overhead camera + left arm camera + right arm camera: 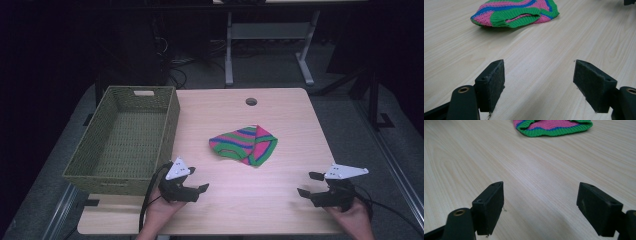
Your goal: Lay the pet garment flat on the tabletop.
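Note:
A knitted cloth (244, 144) striped pink, green and blue lies crumpled near the middle of the wooden table (280, 115). My left gripper (196, 180) rests low at the front left of the table, open, with nothing between its jaws. From the left gripper view the cloth (515, 12) lies ahead, well beyond the pads (496, 83). My right gripper (309, 184) sits at the front right, also open and empty. Its own view shows the cloth's green hem (554, 127) far ahead of the jaws.
A green woven basket (127, 137), empty, stands along the table's left side, close behind the left gripper. A round cable hole (251, 101) sits near the far edge. Bare wood lies between both grippers and the cloth.

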Demonstrator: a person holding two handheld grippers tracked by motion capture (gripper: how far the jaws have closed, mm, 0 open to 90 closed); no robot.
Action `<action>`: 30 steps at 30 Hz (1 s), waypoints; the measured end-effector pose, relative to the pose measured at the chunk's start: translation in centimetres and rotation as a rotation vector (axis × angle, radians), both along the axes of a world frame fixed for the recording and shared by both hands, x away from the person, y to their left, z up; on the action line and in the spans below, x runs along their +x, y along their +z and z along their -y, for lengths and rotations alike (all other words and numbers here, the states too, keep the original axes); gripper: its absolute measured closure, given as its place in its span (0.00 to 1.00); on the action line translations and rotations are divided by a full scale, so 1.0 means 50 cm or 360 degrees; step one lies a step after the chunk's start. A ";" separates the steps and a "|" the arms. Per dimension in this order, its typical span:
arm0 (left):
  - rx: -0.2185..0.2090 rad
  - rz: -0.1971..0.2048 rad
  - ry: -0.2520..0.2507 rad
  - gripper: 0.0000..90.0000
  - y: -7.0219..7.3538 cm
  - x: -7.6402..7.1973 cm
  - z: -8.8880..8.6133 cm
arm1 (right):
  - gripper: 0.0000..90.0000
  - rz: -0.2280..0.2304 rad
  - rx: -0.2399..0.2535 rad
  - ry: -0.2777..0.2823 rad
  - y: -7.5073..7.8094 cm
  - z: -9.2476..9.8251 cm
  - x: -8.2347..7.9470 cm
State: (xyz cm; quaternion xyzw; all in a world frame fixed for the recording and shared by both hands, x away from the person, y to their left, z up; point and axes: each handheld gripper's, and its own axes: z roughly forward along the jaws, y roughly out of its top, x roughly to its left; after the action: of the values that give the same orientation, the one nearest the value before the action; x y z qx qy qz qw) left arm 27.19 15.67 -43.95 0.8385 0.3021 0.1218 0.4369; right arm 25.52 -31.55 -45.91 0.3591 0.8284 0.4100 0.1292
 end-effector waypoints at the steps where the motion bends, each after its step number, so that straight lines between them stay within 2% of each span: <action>1: 0.0001 -0.0003 0.0003 0.27 0.000 0.000 0.000 | 0.24 -0.0005 -0.0006 0.0002 0.001 -0.001 -0.001; 10: 0.0003 -0.0002 -0.0010 0.27 -0.001 -0.002 -0.002 | 0.22 -0.0003 -0.0007 0.0022 0.012 -0.013 0.000; 20: 0.0002 0.0000 -0.0013 0.27 -0.001 -0.001 -0.004 | 0.22 -0.0045 -0.0047 0.0158 0.051 -0.065 0.053; 26: 0.0014 0.0008 -0.0040 0.27 -0.001 -0.004 0.002 | 0.22 -0.0065 -0.0090 0.0235 0.076 -0.102 0.102; 30: -0.0006 0.0011 -0.0029 0.27 0.001 -0.005 -0.001 | 0.22 -0.0075 -0.0126 0.0266 0.085 -0.120 0.131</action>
State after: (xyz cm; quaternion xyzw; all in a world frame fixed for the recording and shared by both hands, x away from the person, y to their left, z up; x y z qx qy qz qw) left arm 26.95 15.71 -43.91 0.8400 0.2932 0.1201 0.4406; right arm 32.05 -25.54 -41.64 0.2930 0.8739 0.3776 0.0892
